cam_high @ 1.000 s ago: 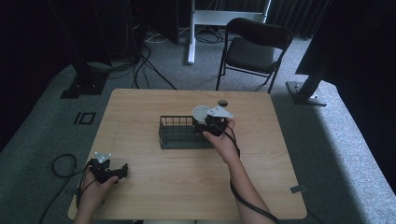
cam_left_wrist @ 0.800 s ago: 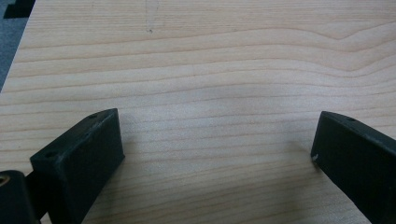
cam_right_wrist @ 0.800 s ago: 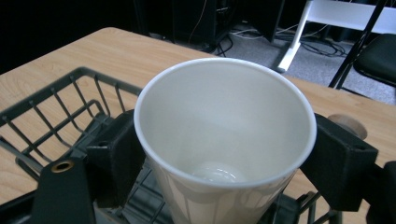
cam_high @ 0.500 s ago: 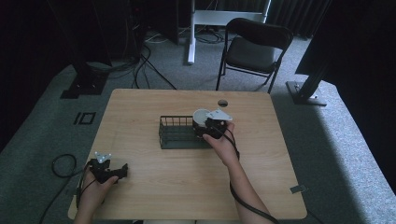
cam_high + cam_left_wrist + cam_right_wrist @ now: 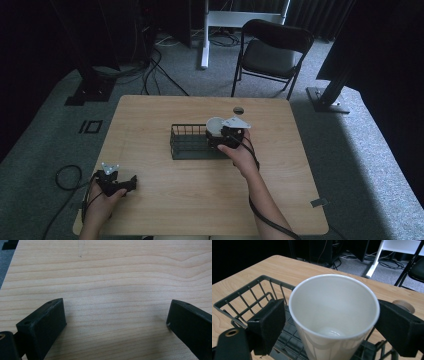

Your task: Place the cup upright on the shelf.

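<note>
1. Left gripper [image 5: 131, 183]: lay at the near left corner of the counter [image 5: 165, 205], held in the person's left hand [image 5: 100, 205]. In the left gripper view its two black fingers [image 5: 42, 325] stood wide apart with nothing but bare wood grain between them.

2. Counter: pale wood with rounded corners, with a small round hole [image 5: 238, 110] near the far edge.

3. Right hand [image 5: 242, 156]: reached in from the near edge to mid-counter, holding the right gripper [image 5: 214, 136], which carried a grey three-cornered plate on top.

4. Paper cup [image 5: 334, 315]: white, round-rimmed, tapering toward its base, upright and open at the top, its inside plain and bare. In the high view the paper cup [image 5: 216, 126] showed as a pale disc at the right end of the basket.

5. Cup and fingers: the cup sat between the two black fingers [image 5: 267, 325] of the right gripper, one on each side of its wall just under the rim. The left finger met the wall and the right finger pressed close against it, so the gripper was clamped on the cup.

6. Wire basket [image 5: 187, 145]: dark, rectangular, open-topped, at mid-counter. The cup hung over its right end, with the bars and floor of the wire basket [image 5: 249, 297] visible below and to the left of it.

7. Beyond the counter: a black folding chair [image 5: 270, 50] on grey carpet.
</note>
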`<control>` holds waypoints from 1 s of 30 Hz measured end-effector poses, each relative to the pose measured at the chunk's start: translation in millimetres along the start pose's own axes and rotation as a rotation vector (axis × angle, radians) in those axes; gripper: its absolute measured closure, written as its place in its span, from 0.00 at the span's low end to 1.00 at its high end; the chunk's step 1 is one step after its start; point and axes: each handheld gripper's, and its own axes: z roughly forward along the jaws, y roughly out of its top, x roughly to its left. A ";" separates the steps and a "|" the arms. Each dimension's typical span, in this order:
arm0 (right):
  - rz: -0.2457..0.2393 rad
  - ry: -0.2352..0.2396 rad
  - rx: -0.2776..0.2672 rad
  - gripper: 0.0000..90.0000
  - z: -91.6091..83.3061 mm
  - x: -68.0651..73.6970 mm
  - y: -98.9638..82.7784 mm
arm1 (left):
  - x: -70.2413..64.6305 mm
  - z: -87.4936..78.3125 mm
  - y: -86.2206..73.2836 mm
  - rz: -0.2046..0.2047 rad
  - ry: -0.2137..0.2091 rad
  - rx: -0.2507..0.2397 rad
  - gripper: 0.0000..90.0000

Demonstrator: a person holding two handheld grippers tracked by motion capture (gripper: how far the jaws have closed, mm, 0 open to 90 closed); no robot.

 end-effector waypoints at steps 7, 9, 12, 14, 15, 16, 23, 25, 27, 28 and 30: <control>-0.003 0.018 0.004 0.12 -7.9 -3.0 -3.6 | 0.0 0.0 0.0 0.000 0.000 0.000 0.03; -0.009 0.017 0.004 0.12 -10.6 -3.0 -5.3 | 0.1 0.0 0.0 0.001 0.000 0.000 0.03; -0.012 0.012 0.006 0.12 -14.8 -3.5 -7.9 | 0.0 0.0 0.0 0.000 0.000 0.000 0.03; -0.005 0.017 0.001 0.12 -17.9 -4.1 -9.4 | 0.0 0.0 0.0 0.000 0.000 0.000 0.03; -0.003 0.016 -0.003 0.12 -19.5 -4.6 -10.0 | 0.0 0.0 0.0 0.000 0.000 0.000 0.03; -0.004 0.013 -0.006 0.12 -21.1 -5.1 -10.6 | 0.0 0.0 0.0 0.000 0.000 0.000 0.03; 0.001 0.000 -0.016 0.12 -33.3 -9.6 -16.4 | 0.1 -0.1 0.0 0.001 0.000 0.001 0.03; -0.006 0.000 -0.011 0.12 -36.9 -10.8 -19.2 | 0.0 0.0 0.0 0.001 0.000 0.001 0.03; -0.007 -0.005 -0.013 0.12 -39.9 -12.5 -22.3 | 0.0 -0.1 0.0 0.001 0.000 0.001 0.03; -0.010 -0.006 -0.012 0.12 -41.3 -13.4 -24.0 | 0.0 0.0 0.0 0.001 0.000 0.001 0.03; 0.001 -0.006 -0.010 0.12 -44.1 -15.2 -28.4 | 0.0 0.0 0.0 0.000 0.000 0.000 0.03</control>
